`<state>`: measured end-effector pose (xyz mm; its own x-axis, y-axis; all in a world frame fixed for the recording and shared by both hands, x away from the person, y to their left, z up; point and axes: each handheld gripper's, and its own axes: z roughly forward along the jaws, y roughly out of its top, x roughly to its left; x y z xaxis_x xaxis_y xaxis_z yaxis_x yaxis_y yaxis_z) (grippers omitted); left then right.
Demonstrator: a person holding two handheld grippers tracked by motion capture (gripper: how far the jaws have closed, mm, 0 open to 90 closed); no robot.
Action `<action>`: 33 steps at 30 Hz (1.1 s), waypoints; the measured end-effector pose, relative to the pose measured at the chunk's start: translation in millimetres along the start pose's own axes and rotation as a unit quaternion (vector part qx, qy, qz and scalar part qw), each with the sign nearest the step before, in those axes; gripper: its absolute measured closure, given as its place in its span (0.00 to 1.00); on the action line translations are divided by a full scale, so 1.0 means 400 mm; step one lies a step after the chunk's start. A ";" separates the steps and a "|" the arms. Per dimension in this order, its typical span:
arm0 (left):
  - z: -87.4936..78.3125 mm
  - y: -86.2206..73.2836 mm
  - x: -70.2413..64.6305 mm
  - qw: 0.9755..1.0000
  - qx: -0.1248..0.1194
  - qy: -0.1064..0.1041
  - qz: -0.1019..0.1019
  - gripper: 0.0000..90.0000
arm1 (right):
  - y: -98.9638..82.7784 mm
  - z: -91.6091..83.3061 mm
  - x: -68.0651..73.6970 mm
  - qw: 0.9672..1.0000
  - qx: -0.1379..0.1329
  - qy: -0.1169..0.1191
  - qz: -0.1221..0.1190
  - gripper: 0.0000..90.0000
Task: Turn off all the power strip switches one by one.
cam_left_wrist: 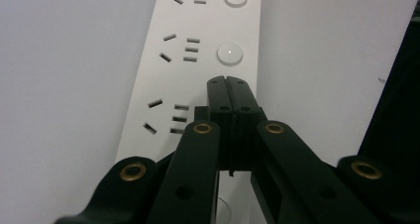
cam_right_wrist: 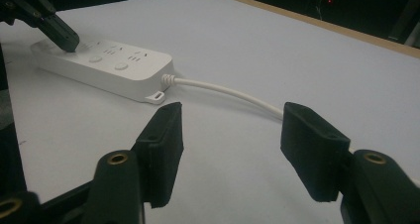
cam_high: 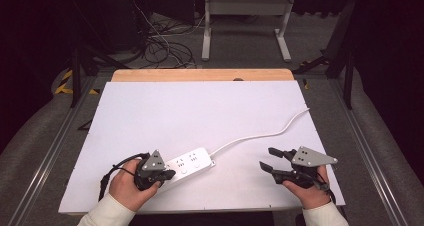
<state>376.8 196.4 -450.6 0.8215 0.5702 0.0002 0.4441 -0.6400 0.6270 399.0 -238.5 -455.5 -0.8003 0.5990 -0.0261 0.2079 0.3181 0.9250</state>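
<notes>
Counter [cam_high: 200, 111]: one, white top with a wooden strip along its far edge; it takes up the middle of the high view
Power strip [cam_high: 192, 162]: one, white, lying flat at lower centre-left of the high view; three socket groups and two round buttons show in the left gripper view, the third button's place hidden under the fingers
Cord [cam_high: 260, 133]: one, white, running from the strip's right end in a curve to the counter's right edge
Left gripper [cam_high: 167, 175]: one, at lower left of the high view; fingers [cam_left_wrist: 220, 92] pressed together with no gap; tips down on the strip's near end beside the nearest socket group, holding nothing between them
Right gripper [cam_high: 266, 158]: one, at lower right of the high view; fingers [cam_right_wrist: 163, 140] spread wide and empty, apart from the strip; in the right gripper view the cord passes beyond the gap
Around: cables and a metal frame on the floor past the counter, at the top of the high view
</notes>
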 end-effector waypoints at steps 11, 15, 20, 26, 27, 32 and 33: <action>0.005 -0.003 0.000 1.000 0.005 -0.002 0.000 1.00 | 0.000 -0.001 0.000 1.000 0.000 0.001 0.000 0.47; 0.005 -0.004 -0.002 1.000 0.006 0.001 -0.002 1.00 | 0.000 -0.001 0.001 1.000 0.000 0.001 0.000 0.47; 0.006 -0.006 0.002 1.000 0.004 -0.004 -0.005 1.00 | 0.000 0.000 0.001 1.000 0.001 0.002 0.000 0.47; 0.005 -0.005 0.002 1.000 0.006 -0.003 -0.014 1.00 | 0.001 -0.001 0.002 1.000 0.000 0.002 0.000 0.48; 0.006 -0.004 0.000 1.000 0.006 -0.001 -0.012 1.00 | 0.001 -0.001 0.002 1.000 0.000 0.002 0.000 0.48; 0.007 -0.001 -0.003 1.000 0.014 0.004 -0.009 1.00 | 0.001 0.000 0.003 1.000 -0.001 0.004 0.000 0.48; 0.009 -0.002 -0.003 1.000 0.014 0.005 -0.011 1.00 | 0.001 0.000 0.003 1.000 -0.001 0.004 0.001 0.48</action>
<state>376.7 194.3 -453.9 0.8079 0.5893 -0.0063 0.4724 -0.6412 0.6047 398.0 -237.7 -455.1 -0.8040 0.5942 -0.0217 0.2078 0.3150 0.9261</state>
